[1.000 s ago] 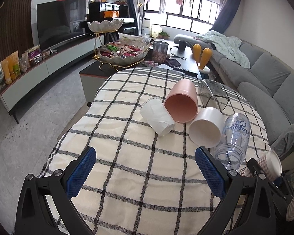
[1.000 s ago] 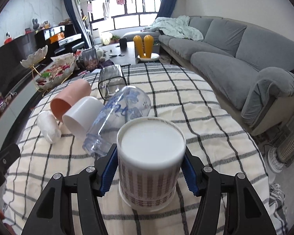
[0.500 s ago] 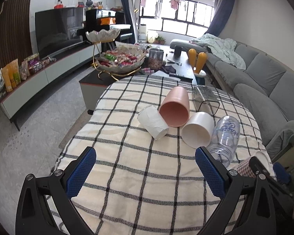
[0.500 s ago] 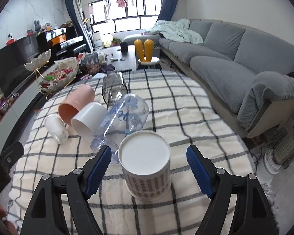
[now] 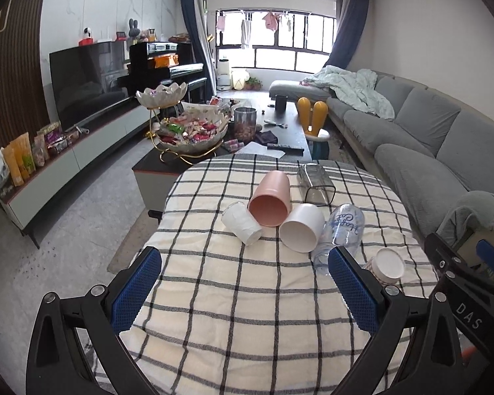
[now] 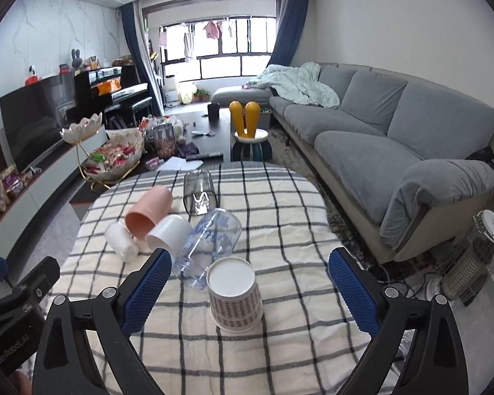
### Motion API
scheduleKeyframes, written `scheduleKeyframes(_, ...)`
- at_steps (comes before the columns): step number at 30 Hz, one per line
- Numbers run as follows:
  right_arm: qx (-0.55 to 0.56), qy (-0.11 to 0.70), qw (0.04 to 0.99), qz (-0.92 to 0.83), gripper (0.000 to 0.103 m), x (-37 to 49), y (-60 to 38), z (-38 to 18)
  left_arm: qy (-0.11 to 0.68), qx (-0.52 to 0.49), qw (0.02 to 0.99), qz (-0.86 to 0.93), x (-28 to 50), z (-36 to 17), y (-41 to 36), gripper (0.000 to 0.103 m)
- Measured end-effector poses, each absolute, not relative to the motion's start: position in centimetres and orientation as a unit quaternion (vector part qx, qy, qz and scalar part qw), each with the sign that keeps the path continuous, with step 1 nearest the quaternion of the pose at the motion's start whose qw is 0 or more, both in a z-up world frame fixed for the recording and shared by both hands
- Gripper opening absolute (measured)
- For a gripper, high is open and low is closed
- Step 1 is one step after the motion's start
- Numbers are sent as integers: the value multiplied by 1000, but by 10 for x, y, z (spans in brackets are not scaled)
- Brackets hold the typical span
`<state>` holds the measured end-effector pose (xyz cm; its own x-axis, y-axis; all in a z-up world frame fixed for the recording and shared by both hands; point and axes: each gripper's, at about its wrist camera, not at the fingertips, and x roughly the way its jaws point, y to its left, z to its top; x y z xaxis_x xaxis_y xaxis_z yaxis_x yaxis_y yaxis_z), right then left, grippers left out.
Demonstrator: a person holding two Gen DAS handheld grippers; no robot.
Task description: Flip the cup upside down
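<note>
Standing inverted, patterned cup [image 6: 235, 293] untouched

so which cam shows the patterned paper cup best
The right wrist view: the patterned paper cup stands upside down, whole, centred between the open right claw. In the left wrist view the cup sits at the far right, partly hidden behind a left claw finger.

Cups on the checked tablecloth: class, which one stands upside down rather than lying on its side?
The patterned paper cup, standing base-up between the open right gripper fingers. The pink cup and white cup lie sideways.
</note>
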<state>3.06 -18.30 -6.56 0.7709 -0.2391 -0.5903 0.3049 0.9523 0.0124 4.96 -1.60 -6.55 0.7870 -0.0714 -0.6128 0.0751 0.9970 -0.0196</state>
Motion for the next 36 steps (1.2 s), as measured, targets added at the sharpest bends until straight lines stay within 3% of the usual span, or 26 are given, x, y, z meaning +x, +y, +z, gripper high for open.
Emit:
scheduleKeyframes(16,52,287,947,-136,102,-5,-177,-19,331,22,943,-32,20,-31,-14,103)
scheduleKeyframes(36,41,282,949,-132,102,-10,-170,-11,333,19,942,-35,17,-28,-7,103)
